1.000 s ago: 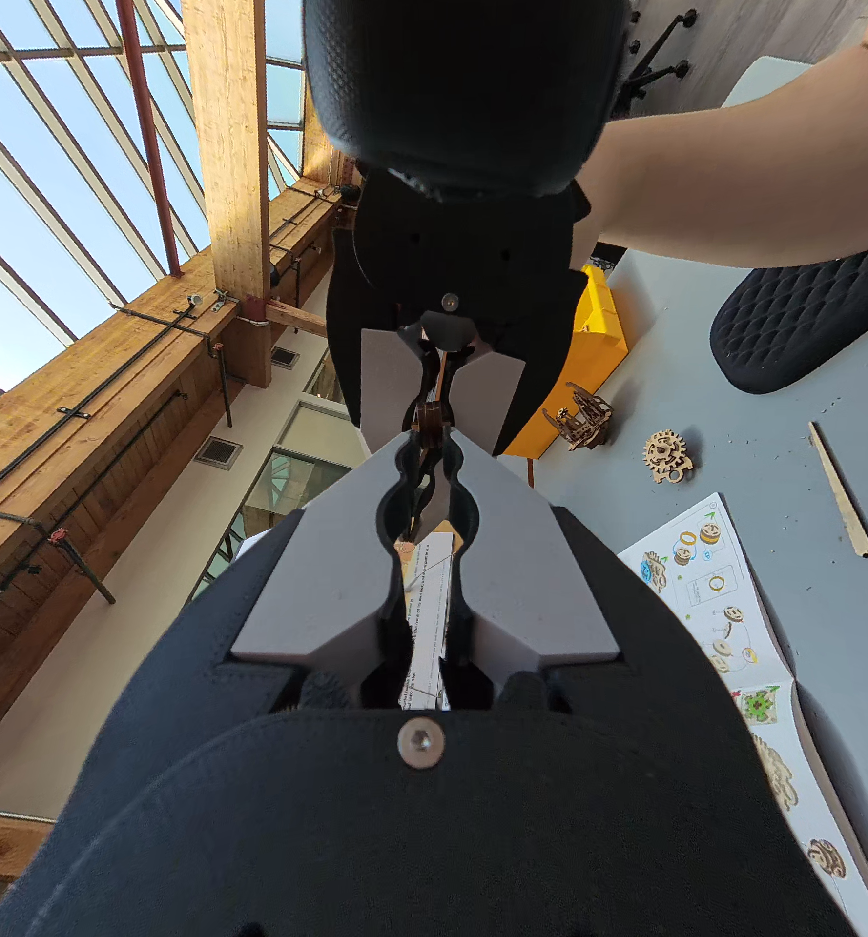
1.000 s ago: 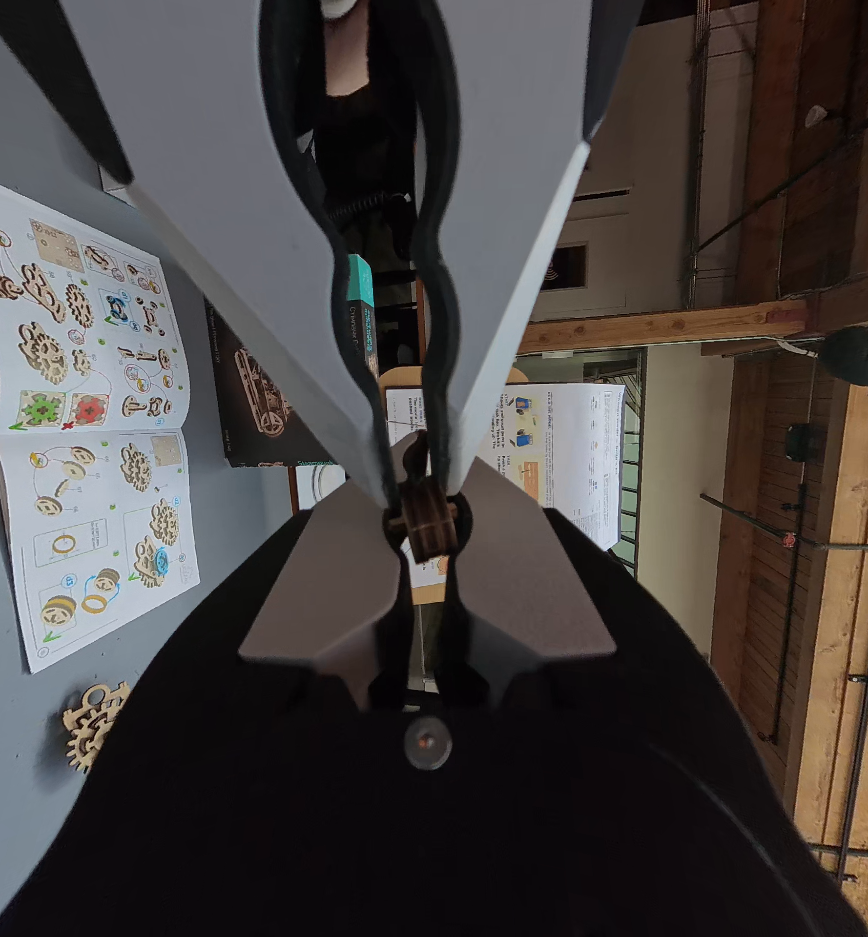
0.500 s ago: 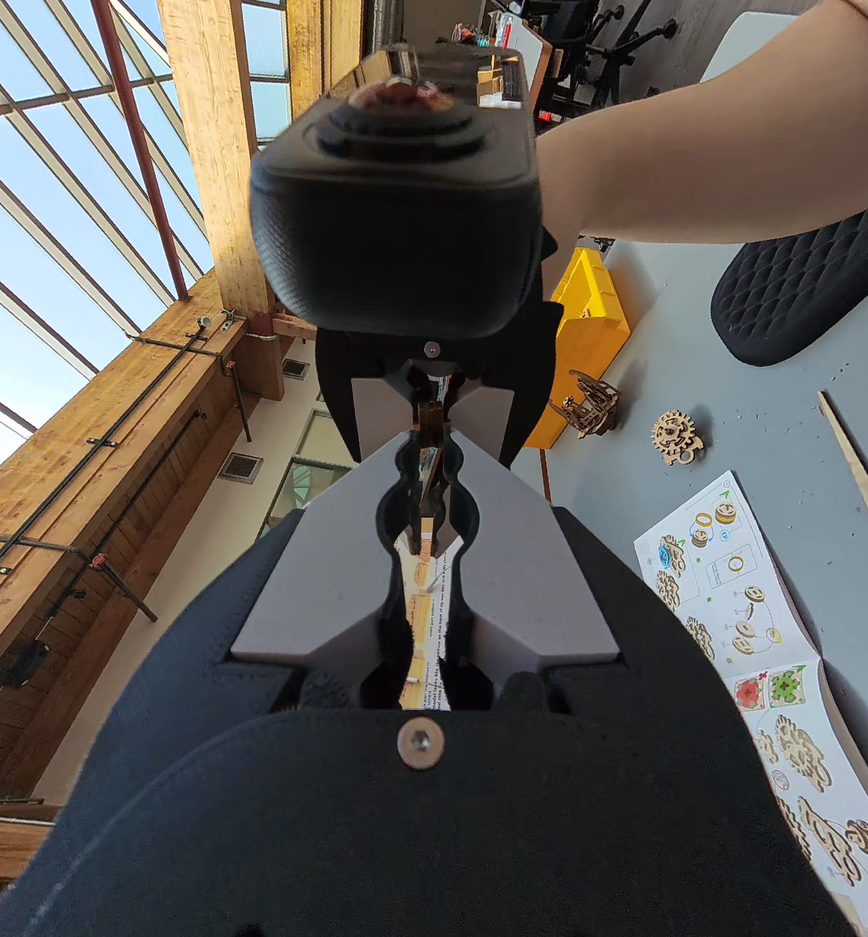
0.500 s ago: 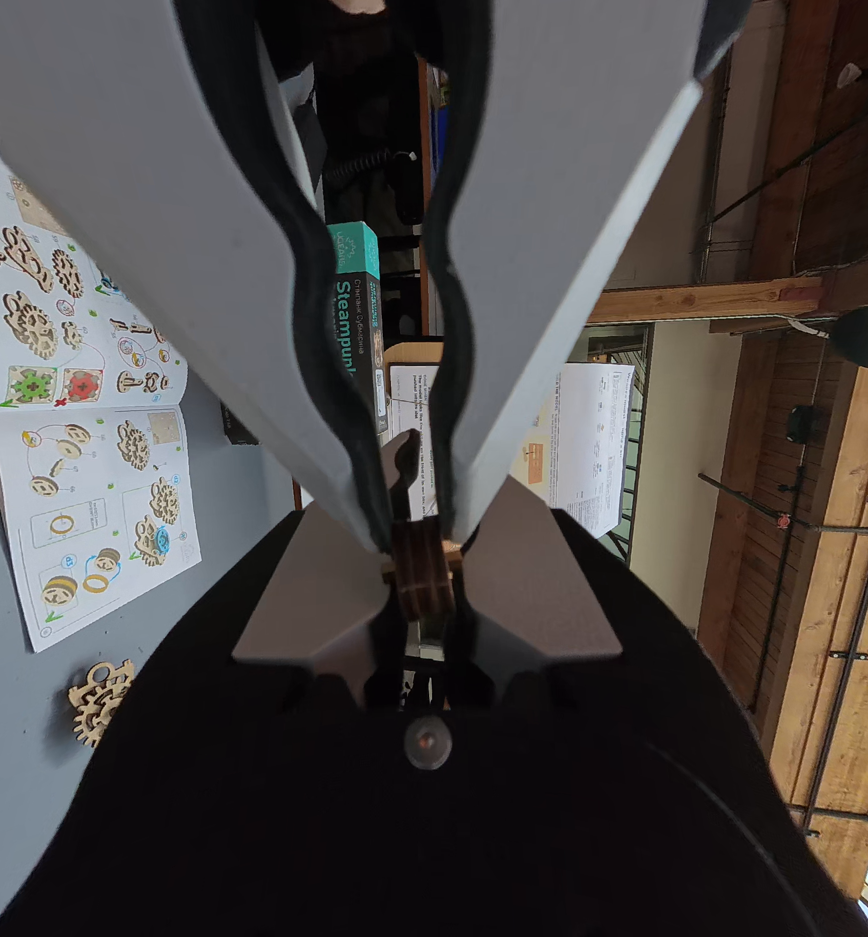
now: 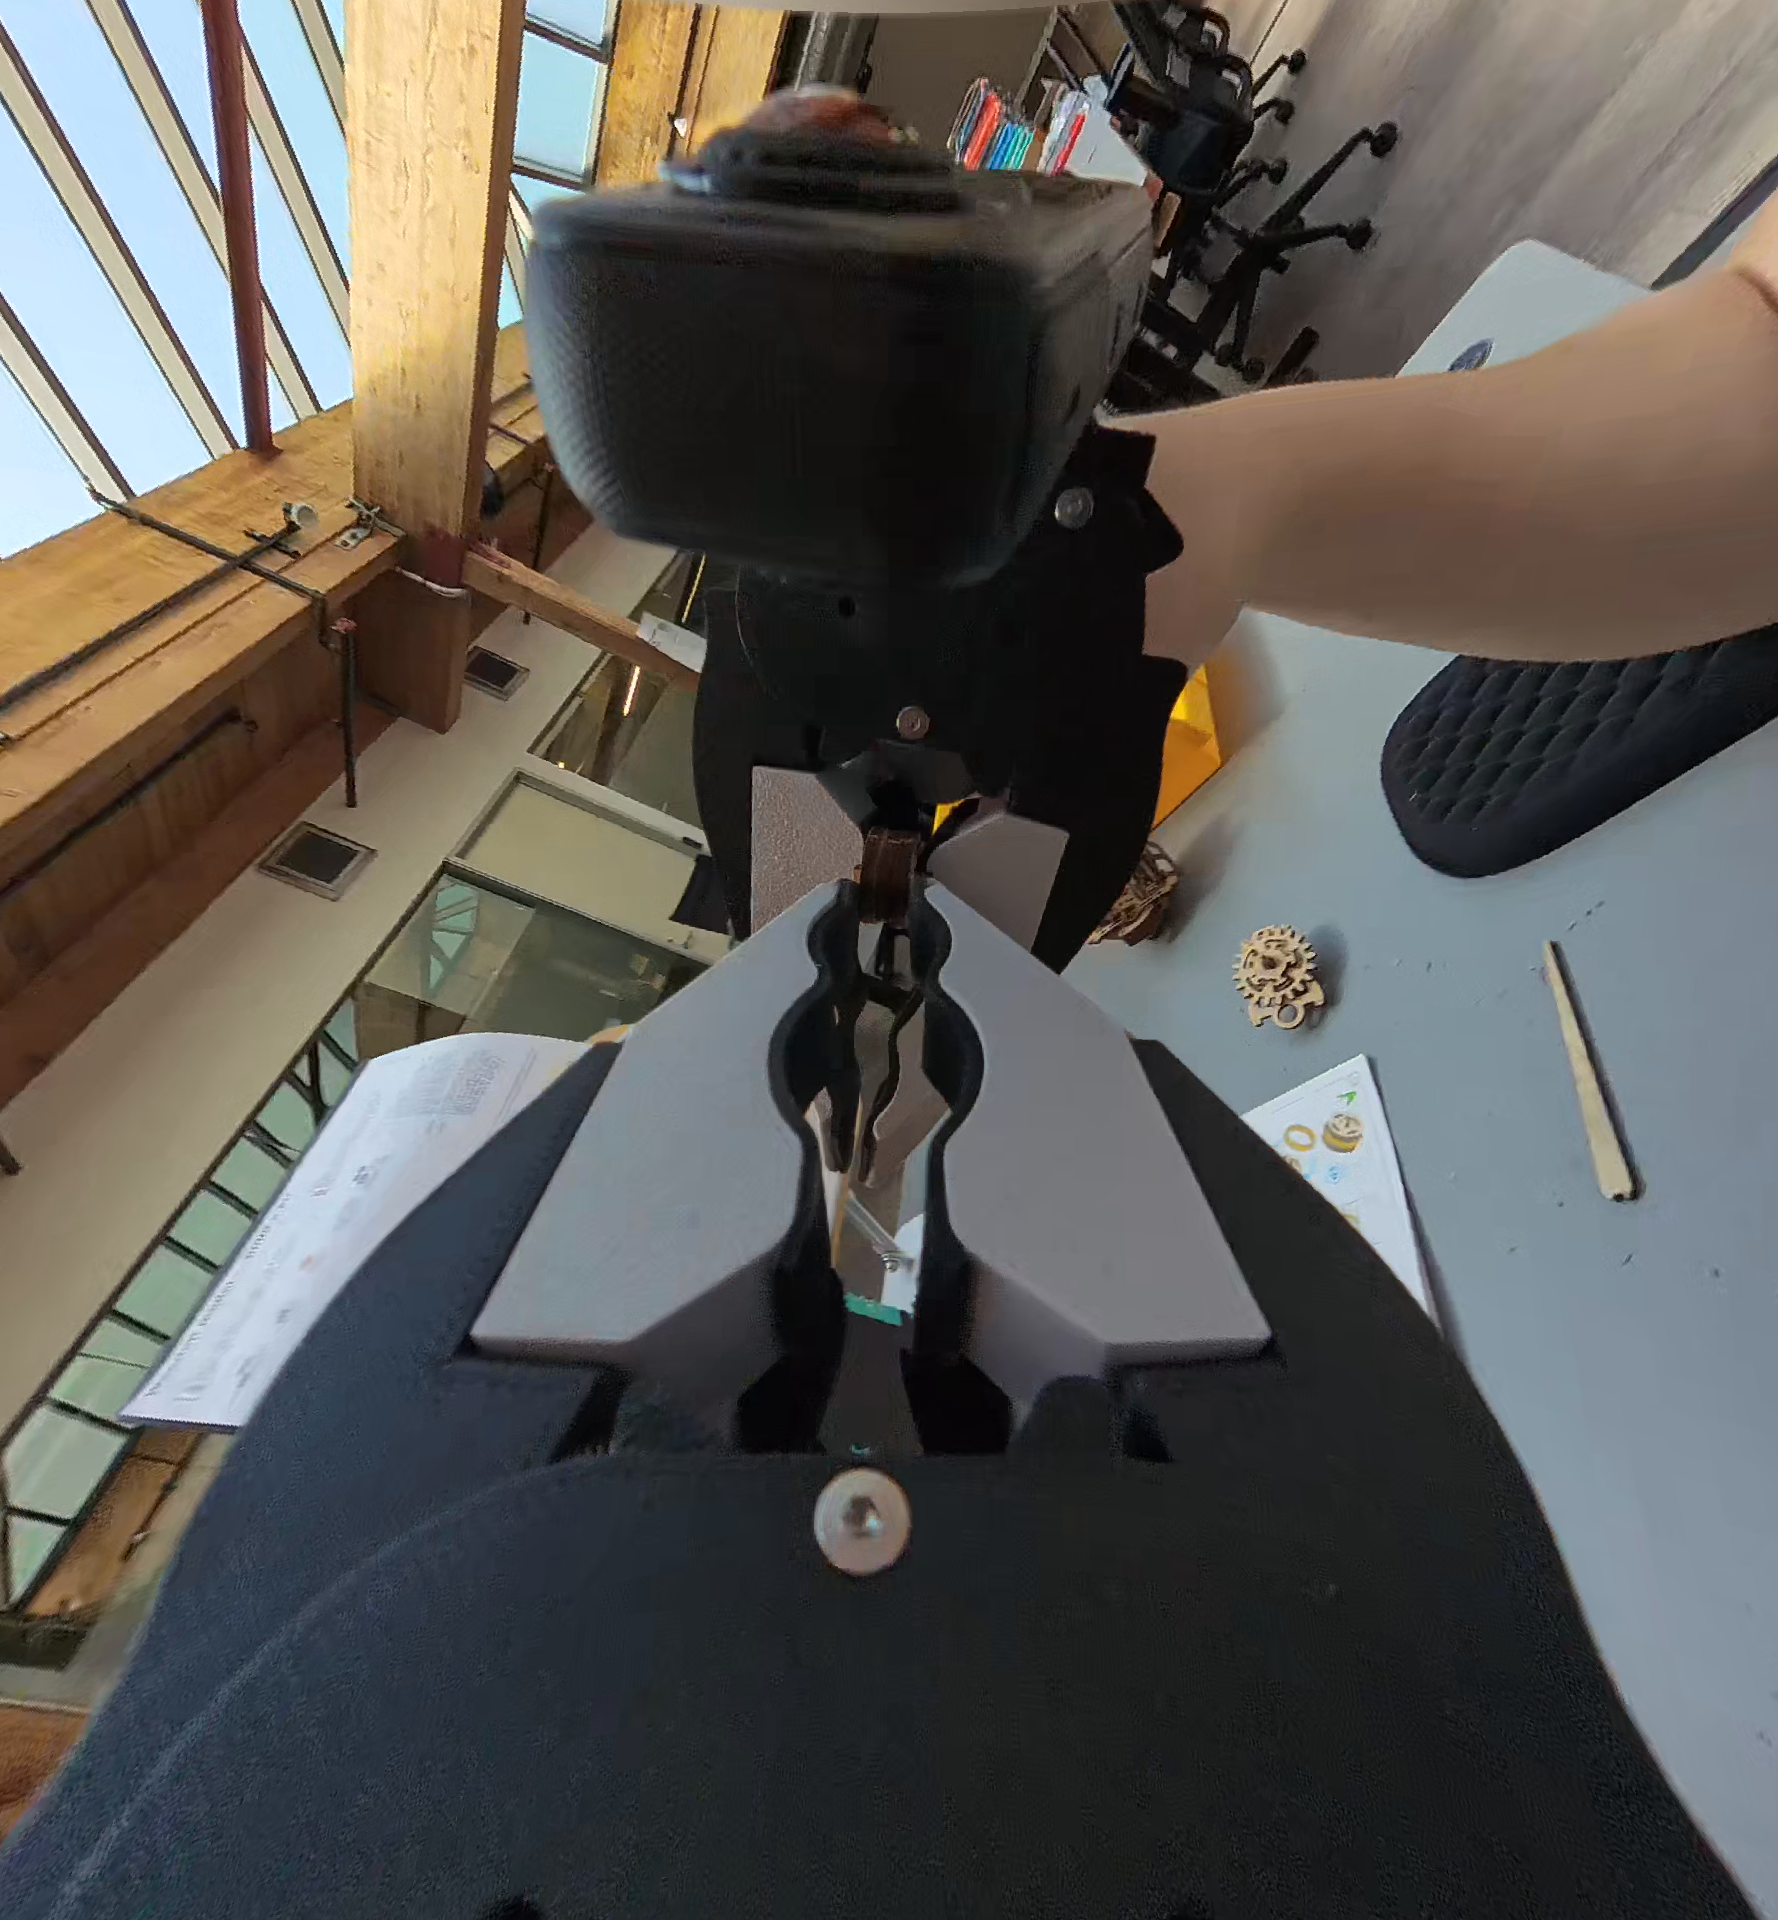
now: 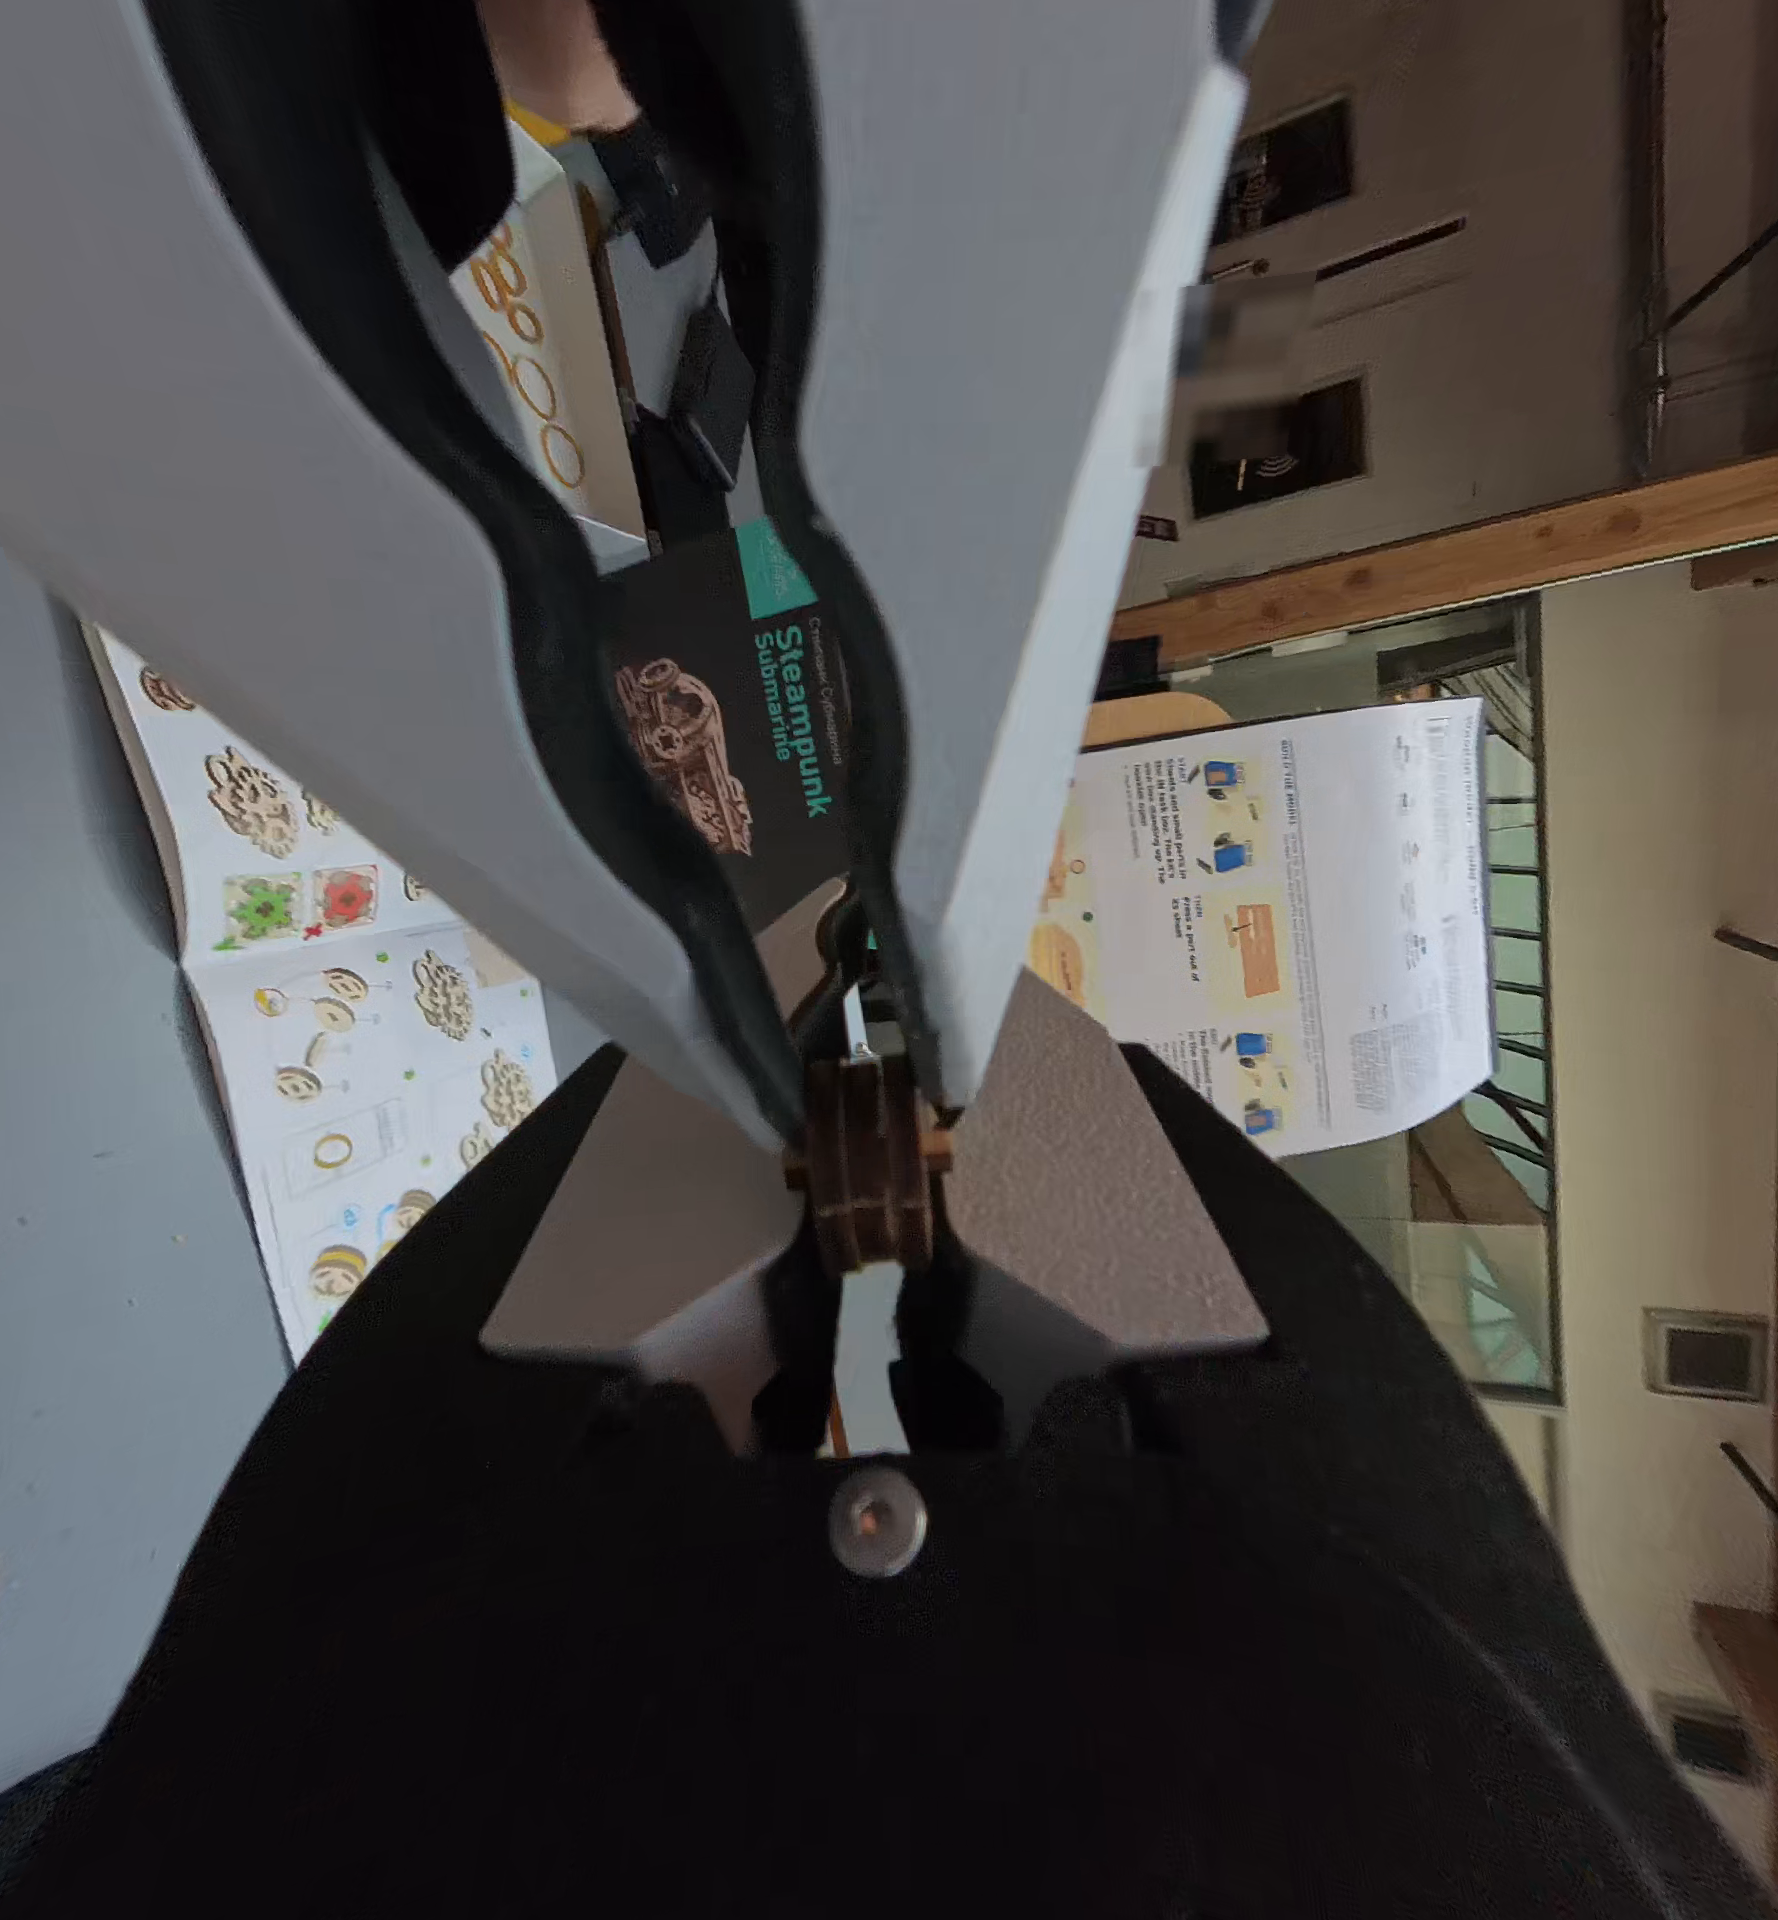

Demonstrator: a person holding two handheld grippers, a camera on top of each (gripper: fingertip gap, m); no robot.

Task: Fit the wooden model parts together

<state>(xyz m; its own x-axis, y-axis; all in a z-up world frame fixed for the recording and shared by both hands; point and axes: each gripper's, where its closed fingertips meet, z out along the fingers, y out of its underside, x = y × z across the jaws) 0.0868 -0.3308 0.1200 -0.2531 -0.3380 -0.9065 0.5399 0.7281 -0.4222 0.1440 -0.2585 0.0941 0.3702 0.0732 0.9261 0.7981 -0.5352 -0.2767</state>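
- Plywood, dark-edged and layered: the small wooden disc stack (image 6: 869,1184) sits between the tips of my right gripper (image 6: 869,1195), which is closed narrow on it across its flat faces.
- My left gripper (image 5: 880,914) meets it head-on, tip to tip. Its fingers are also drawn narrow, and in the left wrist view the same wooden disc stack (image 5: 885,883) shows right at their ends. The right view suggests the left tips press its outer faces, though I cannot tell how firmly they bite.
- Both tools lie nearly on one line, pointing at each other, held up off the grey table (image 5: 1643,1299). The stack's axis runs crosswise to that line, from finger to finger.
- My judgement: the fit turns on squeezing along that cross axis, so neither tool should twist off the shared line or the layers may skew.
- A thin peg end juts from the stack's side in the right view; I cannot tell if it is fully seated.
- Down on the table lie a loose gear piece (image 5: 1278,975), a flat wooden stick (image 5: 1589,1070) and the open instruction booklet (image 6: 365,987), all well apart from the work.
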